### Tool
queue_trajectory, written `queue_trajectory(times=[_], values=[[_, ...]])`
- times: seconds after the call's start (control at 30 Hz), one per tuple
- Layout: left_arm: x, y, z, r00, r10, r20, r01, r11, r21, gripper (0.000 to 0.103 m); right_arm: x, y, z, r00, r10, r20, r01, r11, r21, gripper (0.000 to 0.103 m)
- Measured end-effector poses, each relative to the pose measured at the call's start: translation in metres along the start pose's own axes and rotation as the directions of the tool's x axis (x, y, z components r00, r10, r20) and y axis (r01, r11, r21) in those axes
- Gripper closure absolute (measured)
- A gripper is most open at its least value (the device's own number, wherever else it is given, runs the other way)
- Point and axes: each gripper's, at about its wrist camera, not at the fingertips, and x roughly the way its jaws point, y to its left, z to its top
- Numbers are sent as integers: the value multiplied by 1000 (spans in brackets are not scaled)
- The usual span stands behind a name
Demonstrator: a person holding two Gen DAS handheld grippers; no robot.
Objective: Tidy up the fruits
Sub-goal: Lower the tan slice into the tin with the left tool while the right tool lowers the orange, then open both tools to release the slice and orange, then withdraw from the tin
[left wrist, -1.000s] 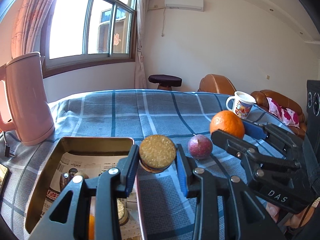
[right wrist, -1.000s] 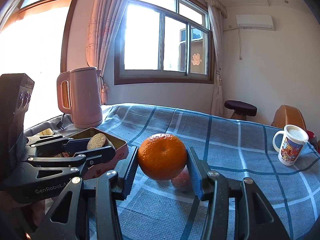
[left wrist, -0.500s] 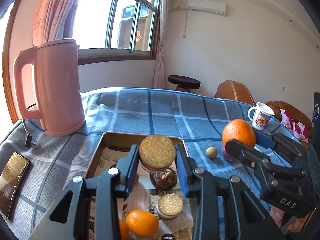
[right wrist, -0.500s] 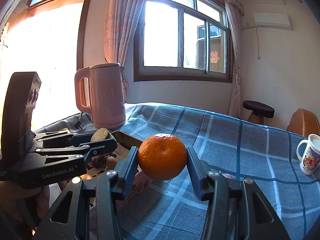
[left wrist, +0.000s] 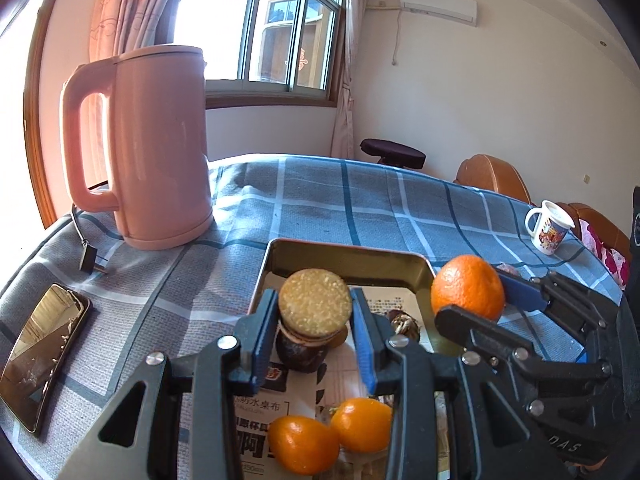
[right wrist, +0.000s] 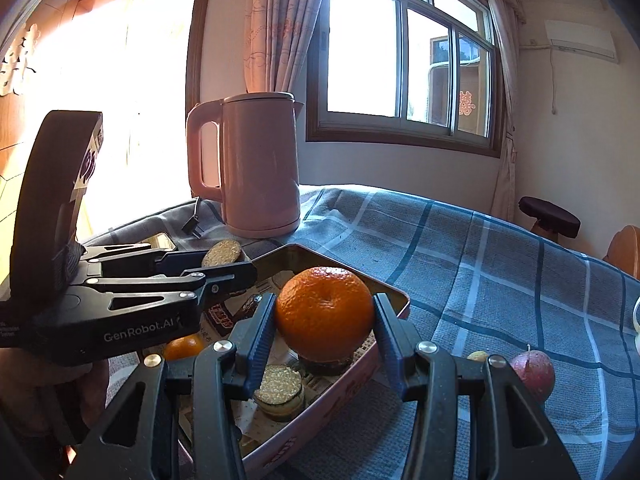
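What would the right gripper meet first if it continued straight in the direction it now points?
Probably the metal tray. The right gripper, shut on the orange, points slightly downward over the tray, so the orange would likely meet the dark round item on the tray's paper lining first, though depth is unclear.

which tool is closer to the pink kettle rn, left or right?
Left. The left tool, clamped on a round biscuit, sits over the tin's kettle-side half. The right tool, holding the orange, is over the tin's far edge, farther from the kettle.
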Motion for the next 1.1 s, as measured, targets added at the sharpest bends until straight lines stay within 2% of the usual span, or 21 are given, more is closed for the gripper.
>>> queue_trajectory(times=[0.47, 1.1], values=[[7, 6, -6, 999, 3, -43, -3, 1000, 7, 66, 14, 14, -2, 998, 25, -57, -27, 999, -25, 53], [3, 10, -9, 999, 23, -42, -23, 1000, 3, 65, 28, 18, -3, 990, 72, -122, -77, 996, -33, 53]])
